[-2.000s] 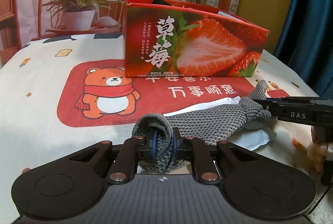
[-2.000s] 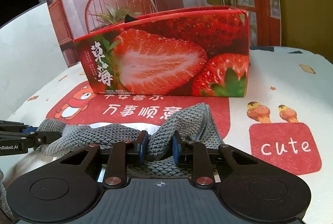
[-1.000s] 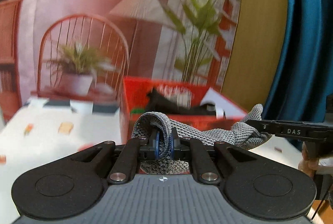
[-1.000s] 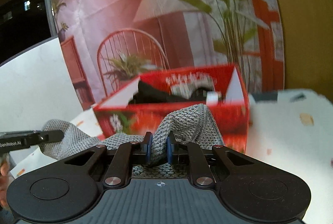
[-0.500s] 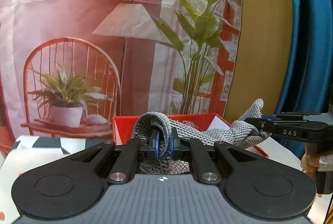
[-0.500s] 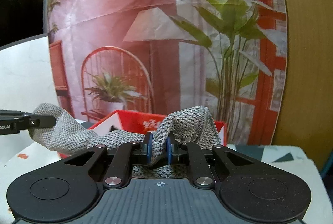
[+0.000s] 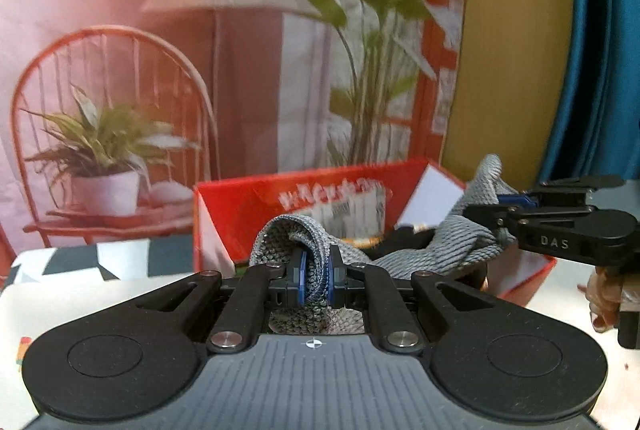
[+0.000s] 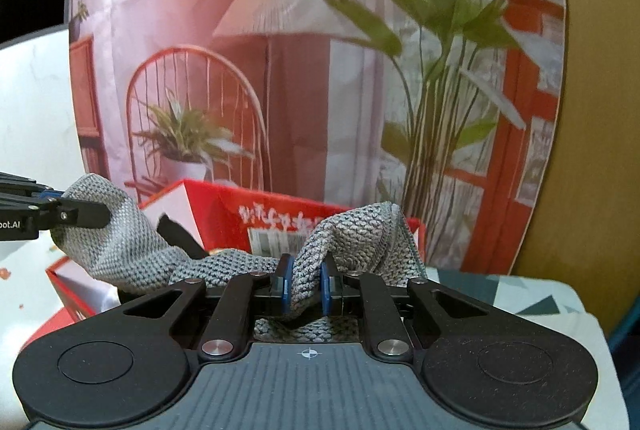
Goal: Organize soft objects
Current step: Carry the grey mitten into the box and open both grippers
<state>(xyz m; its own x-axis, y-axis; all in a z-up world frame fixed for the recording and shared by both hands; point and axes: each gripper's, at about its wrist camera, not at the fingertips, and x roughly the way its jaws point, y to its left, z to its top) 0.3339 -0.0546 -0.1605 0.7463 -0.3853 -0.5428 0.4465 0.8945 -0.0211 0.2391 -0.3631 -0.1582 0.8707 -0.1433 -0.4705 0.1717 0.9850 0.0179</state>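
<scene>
Two grippers, one grey knit cloth, one red box.

Left wrist view. Left gripper (image 7: 316,280): jaws clamped on a folded end of the cloth (image 7: 296,230), blue pads pressing the fold from both sides. The cloth runs right from there, hanging in the air over the open top of the box (image 7: 248,206), to the right gripper (image 7: 506,208) at far right, which pinches its other end; a hand (image 7: 602,296) shows below that tool. The box interior holds dark items, blurred and not identifiable. Printed backdrop (image 7: 160,50) with chair, lamp and plants stands behind; a teal curtain (image 7: 600,50) is at far right.

Right wrist view. Right gripper (image 8: 305,284): jaws clenched on a bunched fold of the cloth (image 8: 352,230). The cloth sags leftward across the box (image 8: 224,206) to the left gripper (image 8: 76,214) at the left edge, which nips the far corner. Part of the patterned table cover (image 8: 520,294) shows at right.

Step in hand, judged: carrying the cloth, stretched between both tools, over the box for stowing. The next move calls for lowering both ends together until the cloth lies inside the walls, then freeing both grips, keeping the slack middle from catching the near rim.
</scene>
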